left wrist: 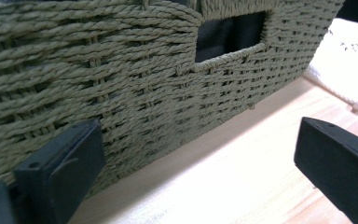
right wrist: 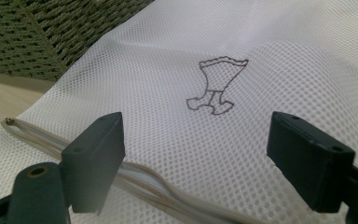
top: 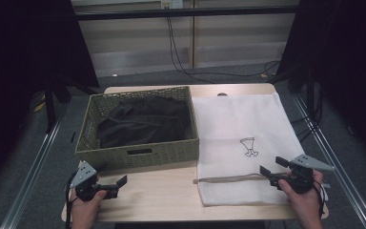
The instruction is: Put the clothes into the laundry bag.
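A light wooden desk (top: pixel 171 200) is carrying a green woven basket (top: pixel 138 155) on its left half and a white mesh bag (top: pixel 248 124) lying flat on its right half, the two sitting just beside each other. A dark garment (top: pixel 143 121) is lying bunched inside the basket, and some of it is showing through the handle slot (left wrist: pixel 230 35) in the basket's near wall in the left gripper view. The bag is carrying a small outlined drawing (right wrist: pixel 216 86) near its middle, and a pale drawstring (top: pixel 228 179) is running along its near edge, with its end reaching left onto the bare wood. The left tongs (top: pixel 119 183) are resting on the desk at the near left, held by the person's left hand (top: pixel 88 202), pointing right along the basket's near wall; the jaws are standing wide apart with nothing between them. The right tongs (top: pixel 270 168) are sitting over the near right corner of the bag, held by the right hand (top: pixel 302 193) and pointing left; these jaws are also spread wide and gripping nothing, with the drawstring passing just beside the left jaw in the right gripper view.
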